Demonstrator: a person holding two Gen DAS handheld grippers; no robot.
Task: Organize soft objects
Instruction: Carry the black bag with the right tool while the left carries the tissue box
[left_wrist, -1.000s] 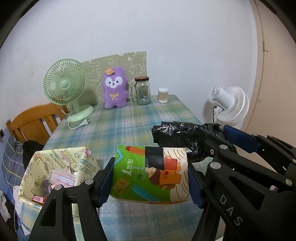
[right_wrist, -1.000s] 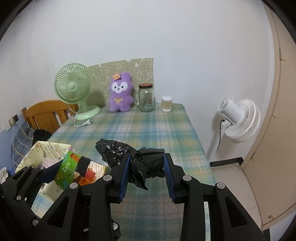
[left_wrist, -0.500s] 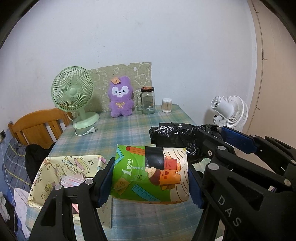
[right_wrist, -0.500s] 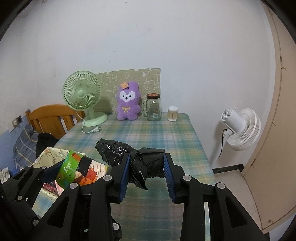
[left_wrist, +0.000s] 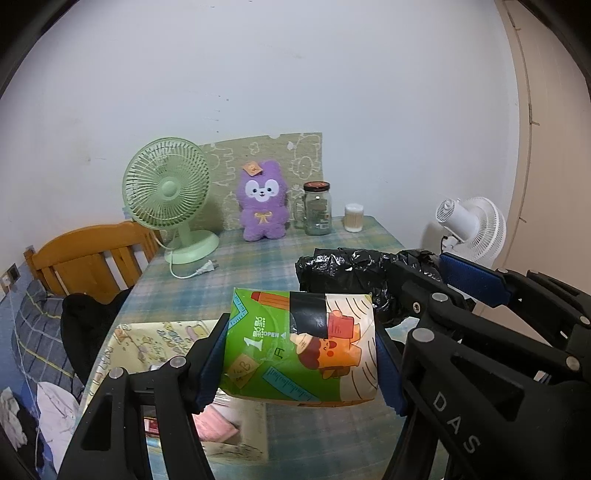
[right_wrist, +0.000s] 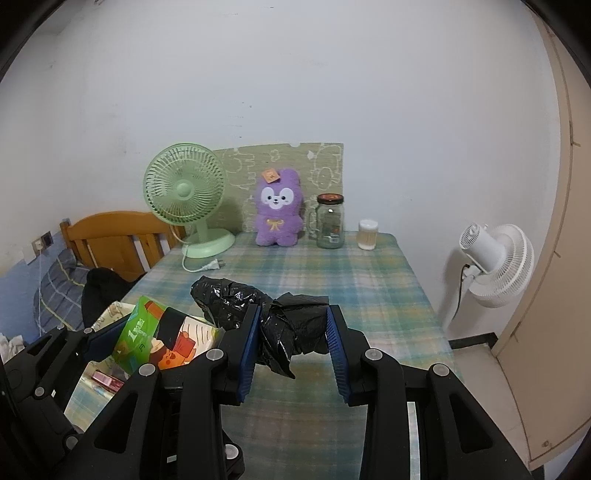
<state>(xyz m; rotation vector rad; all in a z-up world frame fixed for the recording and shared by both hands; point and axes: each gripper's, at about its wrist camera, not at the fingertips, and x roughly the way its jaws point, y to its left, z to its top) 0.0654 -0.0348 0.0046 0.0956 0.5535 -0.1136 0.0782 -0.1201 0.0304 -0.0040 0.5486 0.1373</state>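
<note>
Far edge of the table: a green desk fan (right_wrist: 184, 192) stands at the far left corner with its plug lying loose on the cloth; a purple plush toy (right_wrist: 277, 214) sits just beside it against a patterned board; next come a glass jar (right_wrist: 330, 221) with a dark lid and a small container of cotton swabs (right_wrist: 368, 234) toward the far right corner.
Table (right_wrist: 332, 280): covered in a green-and-blue plaid cloth, bare across its middle.
Near left corner: an open box (left_wrist: 122, 354) with a yellow cartoon print holds pink items; it lies below and left of the left gripper.
Beyond the table: a wooden chair (left_wrist: 85, 258) at the left edge, a white floor fan (right_wrist: 495, 262) past the right edge.
Left gripper (left_wrist: 301, 354): clamped on a tissue pack (left_wrist: 303, 343), held above the near edge of the table.
Tissue pack: soft, green with cartoon figures, a black strip on top; blue pads press on both ends.
Right gripper (right_wrist: 291, 341): closed narrowly on a black plastic bag (right_wrist: 280, 325), also clear of the cloth.
Black plastic bag: crumpled, glossy, bulging out to the left of the pads, touching or nearly touching the tissue pack.
</note>
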